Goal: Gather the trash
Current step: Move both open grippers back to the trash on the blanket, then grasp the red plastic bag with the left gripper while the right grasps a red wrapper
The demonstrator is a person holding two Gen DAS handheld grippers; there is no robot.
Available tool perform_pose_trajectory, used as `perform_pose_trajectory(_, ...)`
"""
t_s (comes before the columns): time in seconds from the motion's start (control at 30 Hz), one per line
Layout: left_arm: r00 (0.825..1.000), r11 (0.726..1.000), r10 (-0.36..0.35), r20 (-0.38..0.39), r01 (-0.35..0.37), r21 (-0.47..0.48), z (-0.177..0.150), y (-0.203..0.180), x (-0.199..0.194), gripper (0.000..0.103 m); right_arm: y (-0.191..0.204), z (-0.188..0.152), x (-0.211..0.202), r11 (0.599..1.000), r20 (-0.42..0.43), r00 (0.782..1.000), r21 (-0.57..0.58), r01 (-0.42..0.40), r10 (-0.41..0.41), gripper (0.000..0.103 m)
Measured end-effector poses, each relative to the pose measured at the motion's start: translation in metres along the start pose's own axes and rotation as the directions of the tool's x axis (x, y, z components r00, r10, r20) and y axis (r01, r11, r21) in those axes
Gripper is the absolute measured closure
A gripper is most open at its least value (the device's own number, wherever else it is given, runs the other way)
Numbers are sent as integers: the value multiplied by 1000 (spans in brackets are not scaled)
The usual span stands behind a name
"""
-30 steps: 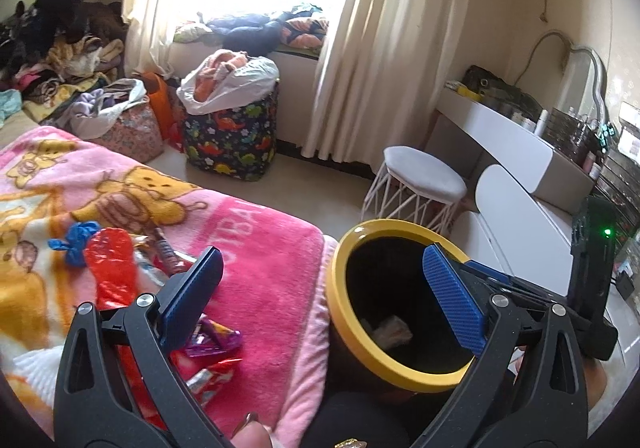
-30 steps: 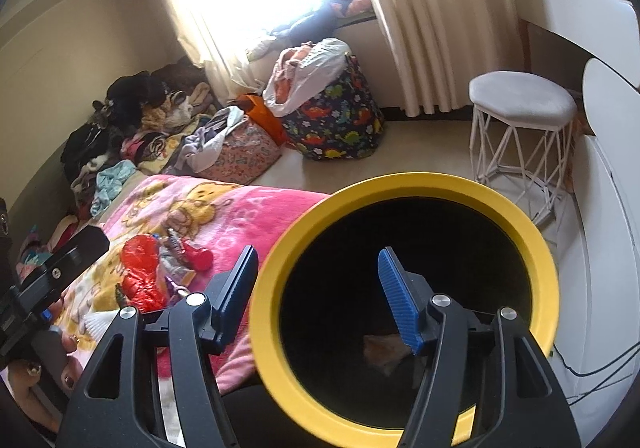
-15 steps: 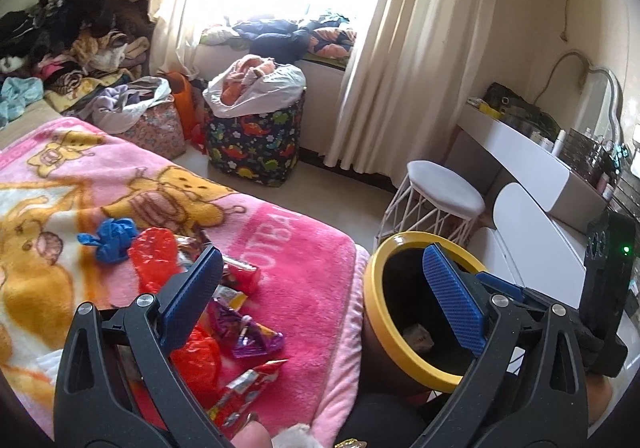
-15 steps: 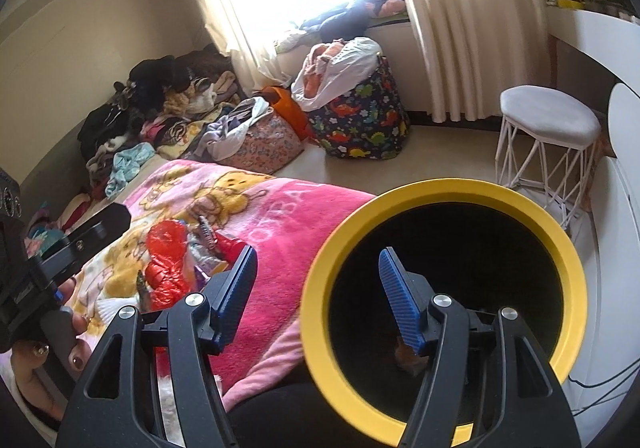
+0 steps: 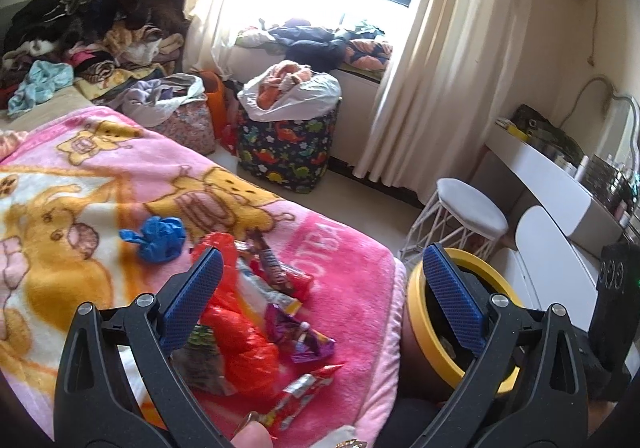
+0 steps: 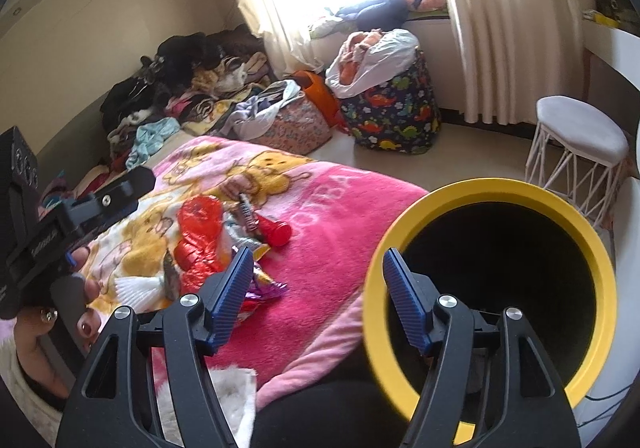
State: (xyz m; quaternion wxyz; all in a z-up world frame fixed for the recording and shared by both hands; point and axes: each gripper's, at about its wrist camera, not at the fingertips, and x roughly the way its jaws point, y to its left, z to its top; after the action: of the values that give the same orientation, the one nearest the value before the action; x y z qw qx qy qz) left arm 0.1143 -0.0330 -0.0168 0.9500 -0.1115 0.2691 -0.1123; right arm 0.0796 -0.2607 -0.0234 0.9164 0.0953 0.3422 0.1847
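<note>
We have the left gripper (image 5: pixel 320 288) with jaws spread wide, nothing between them. In the left wrist view it sits lower centre, above the trash pile (image 5: pixel 256 312) on the pink cartoon blanket (image 5: pixel 344 260).

Right gripper (image 6: pixel 318 288): jaws also spread, empty. Its right finger overlaps the yellow rim of the black trash bin (image 6: pixel 596 248) in the lower right of the right wrist view; its left finger sits over the wrappers.

Trash on the blanket:
- red plastic bag (image 6: pixel 200 232), crumpled, centre left of the right wrist view
- purple wrapper (image 5: pixel 304 336), just right of the red plastic
- red-and-silver wrapper (image 5: pixel 304 388), near the blanket's lower edge
- crumpled blue glove (image 5: pixel 158 238), apart from the pile, toward upper left

The bin stands just beside the bed edge, right of the blanket. We see 1 pale scrap (image 5: pixel 450 348) inside it in the left wrist view.

Background: dinosaur-print hamper (image 5: pixel 286 151) by the curtain, white stool (image 5: pixel 470 209) behind the bin.
</note>
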Motion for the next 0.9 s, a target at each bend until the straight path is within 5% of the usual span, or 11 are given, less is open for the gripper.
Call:
perform_pose_trajectory(0.5,996,993,85,3,-84,-83,3,52,-6,11,39,-14,33,996,-112,992,-68,-58,50,37)
perform_pose_trajectory(0.9,993,989,91,-80,-99,-106,-5,76,15,11,55,-31,75,996,-244,968,-53,-72,57,37)
